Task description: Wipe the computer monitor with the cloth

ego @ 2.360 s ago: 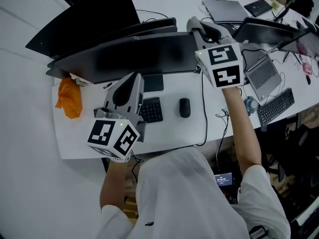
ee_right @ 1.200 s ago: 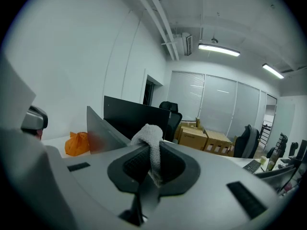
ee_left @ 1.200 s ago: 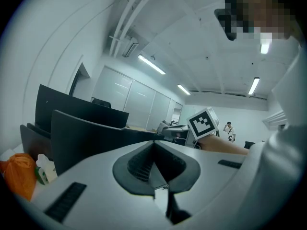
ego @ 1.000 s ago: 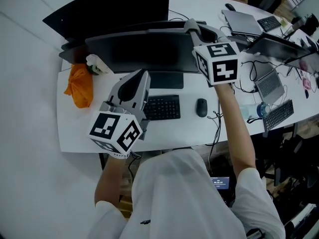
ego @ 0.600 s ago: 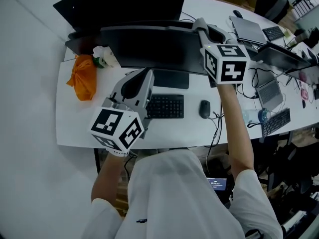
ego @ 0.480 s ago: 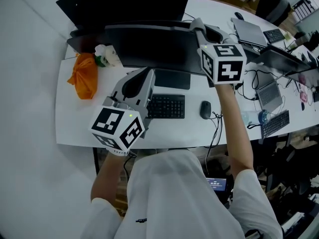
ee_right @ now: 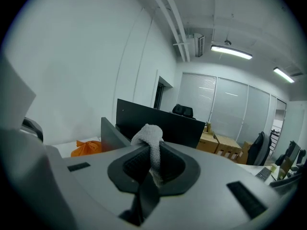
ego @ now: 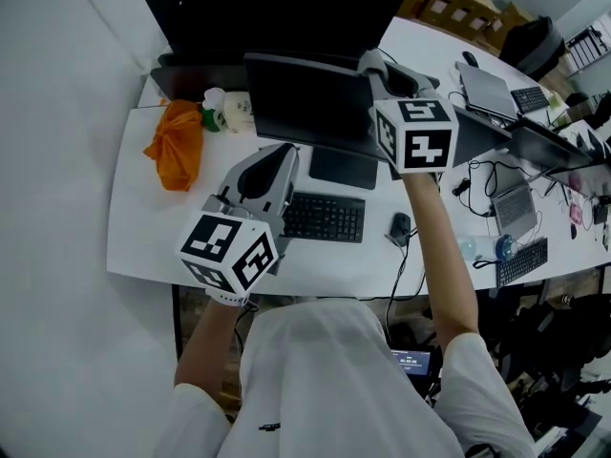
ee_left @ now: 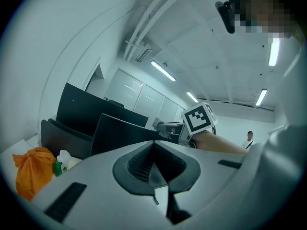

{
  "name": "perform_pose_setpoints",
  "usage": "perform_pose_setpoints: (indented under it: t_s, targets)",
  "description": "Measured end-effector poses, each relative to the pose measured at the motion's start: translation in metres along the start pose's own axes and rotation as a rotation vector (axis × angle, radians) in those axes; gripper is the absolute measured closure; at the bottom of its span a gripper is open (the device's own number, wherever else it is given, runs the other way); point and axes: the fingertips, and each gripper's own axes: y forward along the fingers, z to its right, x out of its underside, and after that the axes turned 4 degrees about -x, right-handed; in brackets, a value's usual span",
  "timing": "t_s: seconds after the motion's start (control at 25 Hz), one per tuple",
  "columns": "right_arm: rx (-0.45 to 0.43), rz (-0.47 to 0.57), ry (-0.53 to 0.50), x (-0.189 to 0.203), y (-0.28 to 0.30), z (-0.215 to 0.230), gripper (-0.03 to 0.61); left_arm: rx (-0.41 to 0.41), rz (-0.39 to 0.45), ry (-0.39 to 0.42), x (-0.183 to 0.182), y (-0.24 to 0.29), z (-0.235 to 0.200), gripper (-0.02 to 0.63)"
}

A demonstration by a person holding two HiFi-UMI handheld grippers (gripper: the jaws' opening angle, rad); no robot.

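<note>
The dark computer monitor (ego: 305, 103) stands at the back of the white desk (ego: 143, 227). My right gripper (ego: 380, 63) is at the monitor's upper right corner, shut on a white cloth (ee_right: 149, 137) that bulges out above its fingers. In the right gripper view the gripper (ee_right: 149, 152) looks along the monitor's edge (ee_right: 109, 131). My left gripper (ego: 279, 156) hovers over the keyboard (ego: 325, 218) in front of the screen, well apart from it. Seen in its own view, this gripper (ee_left: 154, 147) is shut with nothing in it, facing the monitor (ee_left: 120, 133).
An orange bundle (ego: 177, 143) and a small green-topped bottle (ego: 212, 105) lie at the desk's left rear. A mouse (ego: 401, 225) sits right of the keyboard. A second black screen (ego: 277, 8) stands behind the monitor. More desks with laptops (ego: 487, 89) lie to the right.
The head view has swung, so the desk sits lower and further right in frame. My right gripper stays at the monitor's upper right corner with the cloth; the left gripper holds over the keyboard.
</note>
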Motion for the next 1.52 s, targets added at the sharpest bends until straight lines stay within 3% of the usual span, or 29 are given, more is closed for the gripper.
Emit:
perform_pose_setpoints:
  t_s: [0.28, 1.28, 1.52]
  targets:
    - [-0.040, -0.034, -0.007, -0.005, 0.018, -0.029, 0.543, -0.018, 0.021, -0.009, -0.008, -0.015, -0.021, 0.595]
    - [-0.169, 0.046, 0.008, -0.064, 0.097, -0.153, 0.543, -0.132, 0.043, -0.023, -0.015, -0.082, -0.105, 0.595]
    - [-0.155, 0.132, 0.111, -0.075, 0.106, -0.172, 0.540, -0.159, 0.037, -0.028, -0.012, -0.096, -0.120, 0.595]
